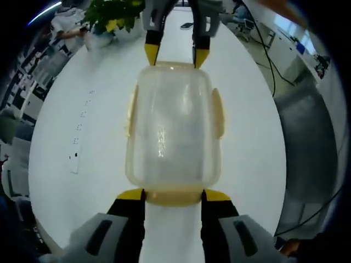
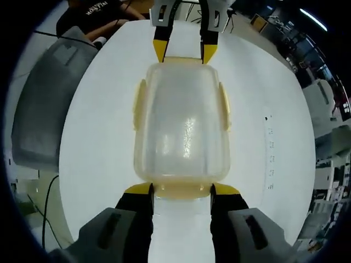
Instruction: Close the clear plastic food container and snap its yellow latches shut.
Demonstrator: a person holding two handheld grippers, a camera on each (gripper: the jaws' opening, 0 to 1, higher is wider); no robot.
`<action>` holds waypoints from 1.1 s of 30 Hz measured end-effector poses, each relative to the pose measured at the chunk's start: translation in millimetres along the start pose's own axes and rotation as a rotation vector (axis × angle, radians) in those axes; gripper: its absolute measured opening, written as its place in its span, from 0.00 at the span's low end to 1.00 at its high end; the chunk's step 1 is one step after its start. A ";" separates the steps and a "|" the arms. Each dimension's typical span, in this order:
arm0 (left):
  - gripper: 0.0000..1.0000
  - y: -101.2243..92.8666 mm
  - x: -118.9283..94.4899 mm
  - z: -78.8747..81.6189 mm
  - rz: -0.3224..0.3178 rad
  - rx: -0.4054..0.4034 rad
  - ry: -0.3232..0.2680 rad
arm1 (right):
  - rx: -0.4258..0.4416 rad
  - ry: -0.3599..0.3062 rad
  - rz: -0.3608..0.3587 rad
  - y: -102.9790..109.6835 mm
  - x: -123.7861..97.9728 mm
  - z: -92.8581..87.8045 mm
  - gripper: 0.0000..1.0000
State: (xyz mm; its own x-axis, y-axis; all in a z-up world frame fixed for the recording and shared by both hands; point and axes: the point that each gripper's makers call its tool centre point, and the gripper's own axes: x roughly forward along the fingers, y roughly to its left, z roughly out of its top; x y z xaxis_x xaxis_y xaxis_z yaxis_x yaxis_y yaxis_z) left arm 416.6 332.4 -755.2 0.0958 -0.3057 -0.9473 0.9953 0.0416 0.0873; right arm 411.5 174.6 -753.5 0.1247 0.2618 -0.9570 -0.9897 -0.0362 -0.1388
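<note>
The clear container (image 1: 174, 129) lies lid-on on the white counter (image 1: 82, 164), its long axis running straight between the two facing grippers. The left gripper (image 1: 173, 195) and right gripper (image 2: 181, 189) are both spread, each straddling an end latch (image 1: 173, 196). The right gripper view adds a grey chair (image 2: 41, 109).

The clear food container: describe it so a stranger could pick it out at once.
On the white round table, look between the two yellow-tipped grippers that face each other, the left gripper at one end and the right gripper at the other. The container lies there, a rounded rectangular box of cloudy clear plastic. Pale yellow latches on its sides mark it out.
</note>
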 end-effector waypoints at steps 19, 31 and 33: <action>0.34 0.1 37.1 43.8 -0.031 0.006 0.035 | 0.017 0.020 0.036 0.5 6.8 -56.7 0.38; 0.35 -0.6 43.5 42.6 -0.046 -0.001 0.064 | 0.018 0.004 0.062 3.7 16.3 -59.4 0.38; 0.35 -0.4 44.0 42.5 -0.050 -0.004 0.065 | 0.017 0.004 0.064 3.5 18.0 -60.0 0.38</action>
State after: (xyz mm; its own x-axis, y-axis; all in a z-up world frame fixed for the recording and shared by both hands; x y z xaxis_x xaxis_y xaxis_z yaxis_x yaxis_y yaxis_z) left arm 421.0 278.5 -783.9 0.0444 -0.2447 -0.9686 0.9988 0.0312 0.0379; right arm 414.5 121.4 -786.4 0.0617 0.2560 -0.9647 -0.9967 -0.0360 -0.0733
